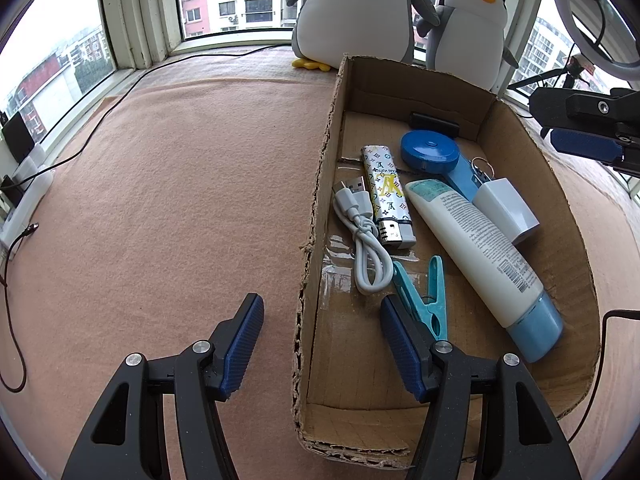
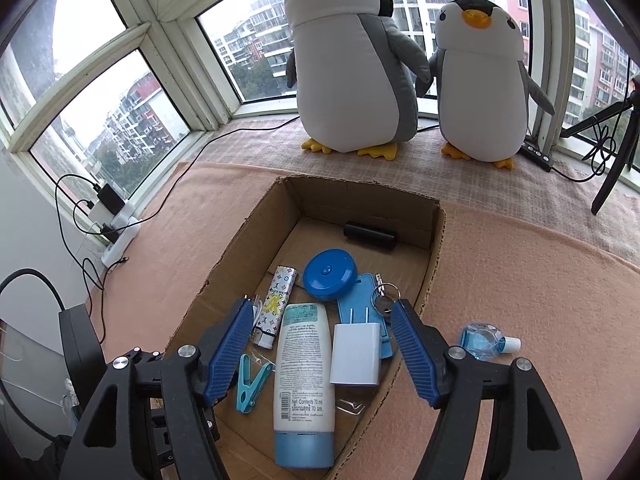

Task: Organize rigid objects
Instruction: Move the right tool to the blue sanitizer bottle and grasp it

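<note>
Blue-tinted small bottle (image 2: 486, 342), white cap pointing to 3 o'clock, lies outside the cardboard box (image 2: 434, 264) on peach cloth, just beside the right tool (image 2: 320, 350) at its 3 o'clock; both tools gape empty, left tool (image 1: 322, 346) farther.

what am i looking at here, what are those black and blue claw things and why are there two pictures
Those claws are two hand-held grasping tools; a person holds one in each hand. Each carries a camera looking forward along its fingers, so you get one picture per hand.

The left tool and the right tool are both open and hold nothing.

Below them a cardboard box sits on a pink blanket. Inside lie a lotion tube, a white charger plug, a patterned lighter, a white cable, a teal clothespin, a round blue tape measure and keys. A small blue bottle lies outside the box. Two toy penguins stand by the window.
</note>
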`<state>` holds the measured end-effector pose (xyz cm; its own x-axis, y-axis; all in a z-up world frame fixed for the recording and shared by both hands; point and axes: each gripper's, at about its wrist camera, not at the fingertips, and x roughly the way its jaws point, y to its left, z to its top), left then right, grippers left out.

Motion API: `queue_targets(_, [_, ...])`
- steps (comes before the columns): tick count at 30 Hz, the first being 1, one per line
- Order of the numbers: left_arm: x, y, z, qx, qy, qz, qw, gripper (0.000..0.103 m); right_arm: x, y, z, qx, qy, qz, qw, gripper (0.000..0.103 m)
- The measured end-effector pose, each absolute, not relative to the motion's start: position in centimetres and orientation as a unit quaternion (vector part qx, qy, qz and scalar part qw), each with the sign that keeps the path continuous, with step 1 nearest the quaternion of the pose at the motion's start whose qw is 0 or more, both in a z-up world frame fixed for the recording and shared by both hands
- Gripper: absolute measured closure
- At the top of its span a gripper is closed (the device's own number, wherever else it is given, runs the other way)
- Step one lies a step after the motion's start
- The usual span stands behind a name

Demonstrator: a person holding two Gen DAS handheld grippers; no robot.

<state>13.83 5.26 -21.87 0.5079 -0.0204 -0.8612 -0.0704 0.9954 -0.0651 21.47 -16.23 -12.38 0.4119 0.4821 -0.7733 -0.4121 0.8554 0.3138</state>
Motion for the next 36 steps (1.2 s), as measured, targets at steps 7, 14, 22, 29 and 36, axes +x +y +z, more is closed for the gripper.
queue_targets(7, [13.8, 5.3, -21.9, -0.046, 0.496, 0.014, 0.867, 0.038, 21.5, -19.8, -12.7, 0.063, 0.478, 0.242, 0.842, 0.032])
queue_targets(14, [13.8, 5.3, -21.9, -0.046, 0.496, 0.015, 0.867, 0.038, 20.8, -23.9, -14.1, 0.07, 0.484, 0.202, 0.848, 0.032])
queue_targets(22, [13.8, 5.3, -21.9, -0.046, 0.496, 0.014, 0.867, 0.037, 20.2, -25.9, -15.8, 0.033, 0.493, 0.171, 0.852, 0.032])
queue_targets(29, [13.8, 5.3, -21.9, -0.045, 0.496, 0.014, 0.867, 0.038, 20.6, -25.7, -17.4, 0.0, 0.495, 0.187, 0.849, 0.032])
queue_targets(36, [13.9, 5.3, -21.9, -0.044, 0.497, 0.015, 0.867, 0.037, 22.5, -24.2, -18.2, -0.078, 0.489, 0.223, 0.84, 0.032])
